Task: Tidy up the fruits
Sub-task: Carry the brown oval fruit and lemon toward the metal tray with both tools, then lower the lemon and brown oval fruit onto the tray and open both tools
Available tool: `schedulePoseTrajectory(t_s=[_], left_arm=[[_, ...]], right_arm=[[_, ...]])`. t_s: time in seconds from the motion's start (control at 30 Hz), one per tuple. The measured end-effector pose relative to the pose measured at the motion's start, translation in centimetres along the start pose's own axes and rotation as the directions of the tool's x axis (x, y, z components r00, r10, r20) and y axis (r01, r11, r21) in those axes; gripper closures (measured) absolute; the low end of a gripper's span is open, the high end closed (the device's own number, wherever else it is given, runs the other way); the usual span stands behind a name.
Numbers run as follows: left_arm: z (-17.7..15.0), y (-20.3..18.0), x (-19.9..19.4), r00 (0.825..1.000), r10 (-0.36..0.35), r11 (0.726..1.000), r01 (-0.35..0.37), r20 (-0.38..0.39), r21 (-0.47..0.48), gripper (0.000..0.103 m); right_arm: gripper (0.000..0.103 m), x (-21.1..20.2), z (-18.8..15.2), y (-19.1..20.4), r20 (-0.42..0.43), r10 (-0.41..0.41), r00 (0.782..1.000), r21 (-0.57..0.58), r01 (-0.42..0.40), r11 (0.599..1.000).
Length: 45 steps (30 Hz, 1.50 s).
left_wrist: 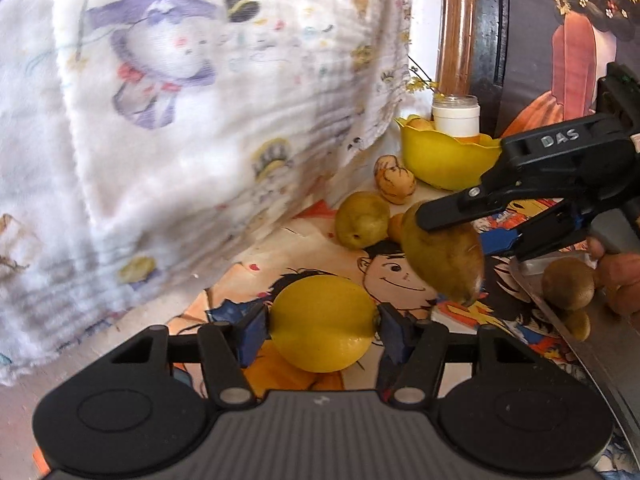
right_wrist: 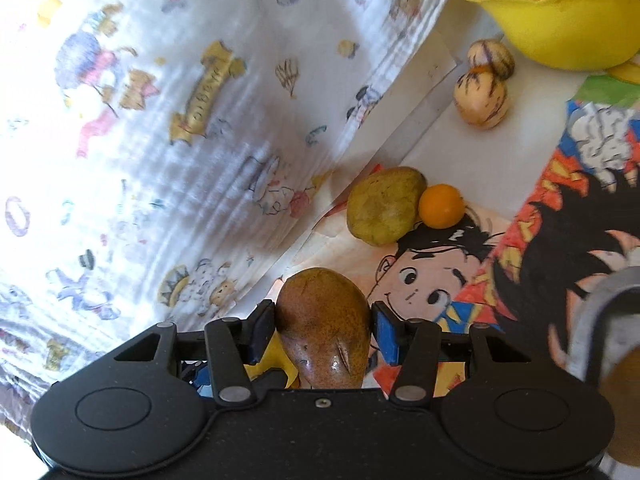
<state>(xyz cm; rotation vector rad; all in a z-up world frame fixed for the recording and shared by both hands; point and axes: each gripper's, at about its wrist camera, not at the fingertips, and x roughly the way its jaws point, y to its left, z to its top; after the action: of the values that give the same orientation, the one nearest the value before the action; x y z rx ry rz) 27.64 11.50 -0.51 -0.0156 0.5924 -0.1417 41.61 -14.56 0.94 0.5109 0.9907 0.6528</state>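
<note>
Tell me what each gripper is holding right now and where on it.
The left gripper clamps a round yellow fruit across its widest middle. The right gripper pinches a brownish-green oblong mango by its sides.

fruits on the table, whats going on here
A person is sorting fruit with two handheld grippers. The left gripper is clamped on a lemon; the right gripper holds a brown pear above the cartoon tablecloth. More fruit lies near the yellow bowl.

Two close wrist views facing forward over the tabletop, sharing yellow bowl [left_wrist: 444, 156] [right_wrist: 560, 32], patterned cloth [left_wrist: 200, 100] [right_wrist: 180, 100]
</note>
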Motion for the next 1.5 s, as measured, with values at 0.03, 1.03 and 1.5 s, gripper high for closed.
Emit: schedulePoseTrajectory(t_s=[0.03, 1.03, 1.5], left_arm=[[0.0, -0.2, 0.0, 1.000, 0.001, 1.000, -0.001, -0.005, 0.001, 0.040], [-0.4, -14.1, -3.6, 0.965, -0.258, 0.966, 0.258, 0.040, 0.008, 0.040], [-2.2, -20.1, -2.7, 0.955, -0.294, 0.955, 0.295, -0.031, 0.017, 0.040]], right_arm=[[0.049, -0.5, -0.1, -0.1, 0.003, -0.003, 1.000, 0.000, 0.003, 1.000], [0.049, -16.5, -6.6, -6.4, 0.121, -0.083, 0.989, 0.029, 0.080, 0.996], [0.049, -19.4, -9.8, -10.5, 0.155, -0.178, 0.972, 0.020, 0.177, 0.984]])
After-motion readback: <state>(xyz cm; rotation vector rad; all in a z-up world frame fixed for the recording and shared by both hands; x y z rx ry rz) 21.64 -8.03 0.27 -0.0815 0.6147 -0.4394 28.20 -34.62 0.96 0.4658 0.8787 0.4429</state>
